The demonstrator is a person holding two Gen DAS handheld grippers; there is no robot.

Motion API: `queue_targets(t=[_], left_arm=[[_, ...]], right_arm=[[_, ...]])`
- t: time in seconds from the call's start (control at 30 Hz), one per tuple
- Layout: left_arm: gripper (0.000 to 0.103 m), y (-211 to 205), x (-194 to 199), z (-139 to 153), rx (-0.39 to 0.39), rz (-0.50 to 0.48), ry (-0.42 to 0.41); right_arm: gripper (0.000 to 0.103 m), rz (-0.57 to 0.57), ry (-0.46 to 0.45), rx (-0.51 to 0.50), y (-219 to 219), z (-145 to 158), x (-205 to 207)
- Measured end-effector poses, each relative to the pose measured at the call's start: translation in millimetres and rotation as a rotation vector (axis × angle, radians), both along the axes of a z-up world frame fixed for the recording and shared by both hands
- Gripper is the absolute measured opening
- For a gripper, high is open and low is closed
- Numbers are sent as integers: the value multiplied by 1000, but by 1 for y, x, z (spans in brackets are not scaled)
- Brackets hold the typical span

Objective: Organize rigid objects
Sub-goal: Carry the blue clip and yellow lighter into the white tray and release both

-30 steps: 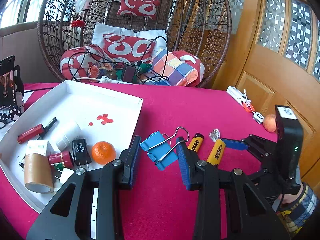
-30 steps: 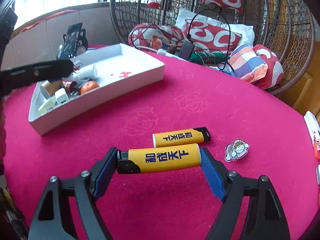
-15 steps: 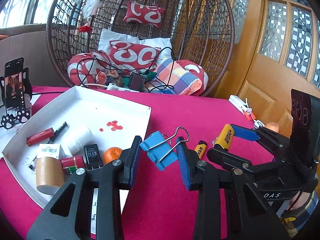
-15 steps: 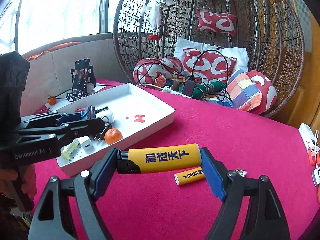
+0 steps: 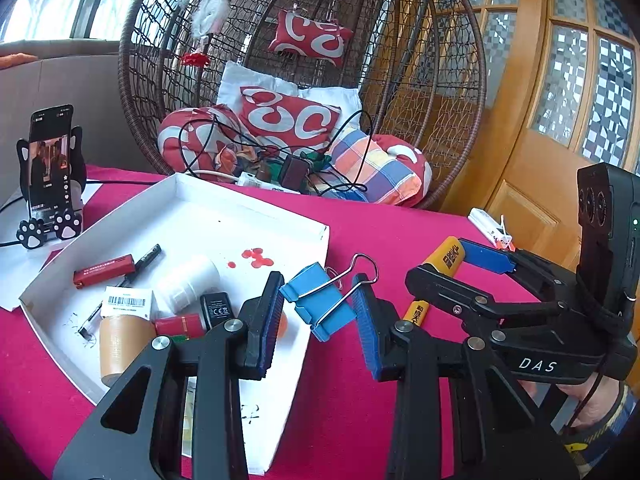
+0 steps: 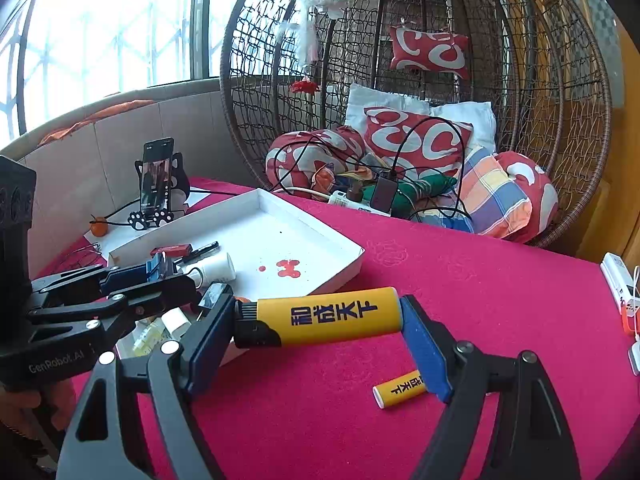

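Observation:
My left gripper (image 5: 318, 314) is shut on a blue binder clip (image 5: 318, 306) and holds it over the near right corner of the white tray (image 5: 256, 206). My right gripper (image 6: 320, 330) is shut on a yellow lighter (image 6: 326, 320), held lengthwise between the pads above the red cloth, just right of the tray (image 6: 320, 230). The right gripper (image 5: 452, 268) with its lighter (image 5: 446, 256) also shows in the left wrist view. A second yellow lighter (image 6: 400, 390) lies on the cloth; it also shows in the left wrist view (image 5: 416, 312). The left gripper (image 6: 160, 276) shows over the tray.
The tray holds a red lighter (image 5: 104, 270), a pen (image 5: 144, 258), a white bottle (image 5: 188, 284), a black charger (image 5: 216, 310), a tape roll (image 5: 120, 342) and a partly hidden orange. A phone on a stand (image 5: 50, 178) is far left. A wicker chair (image 6: 400, 100) with cushions stands behind. White items (image 6: 618, 284) lie at the table's right edge.
Both grippers have risen and moved left toward the tray with their objects. The left gripper now hangs over the tray's corner. The second lighter stays on the cloth.

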State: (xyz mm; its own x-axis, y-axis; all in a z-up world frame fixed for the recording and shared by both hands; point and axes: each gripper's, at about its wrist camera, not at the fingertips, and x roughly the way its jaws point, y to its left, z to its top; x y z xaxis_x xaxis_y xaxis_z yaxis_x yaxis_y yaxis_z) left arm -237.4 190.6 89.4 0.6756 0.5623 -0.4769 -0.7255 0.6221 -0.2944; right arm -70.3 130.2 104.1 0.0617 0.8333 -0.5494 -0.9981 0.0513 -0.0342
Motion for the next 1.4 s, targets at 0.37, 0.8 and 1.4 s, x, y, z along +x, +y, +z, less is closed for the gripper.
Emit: queue_targets(t=[0.37, 0.8, 1.4], left_arm=[[34, 29, -19, -8, -21, 71, 10], [34, 132, -44, -27, -123, 255, 188], [103, 129, -58, -37, -102, 403, 231]], right_arm=[[81, -10, -14, -28, 30, -5, -19], [82, -65, 93, -109, 104, -38, -44], [93, -1, 45, -114, 111, -70, -78]])
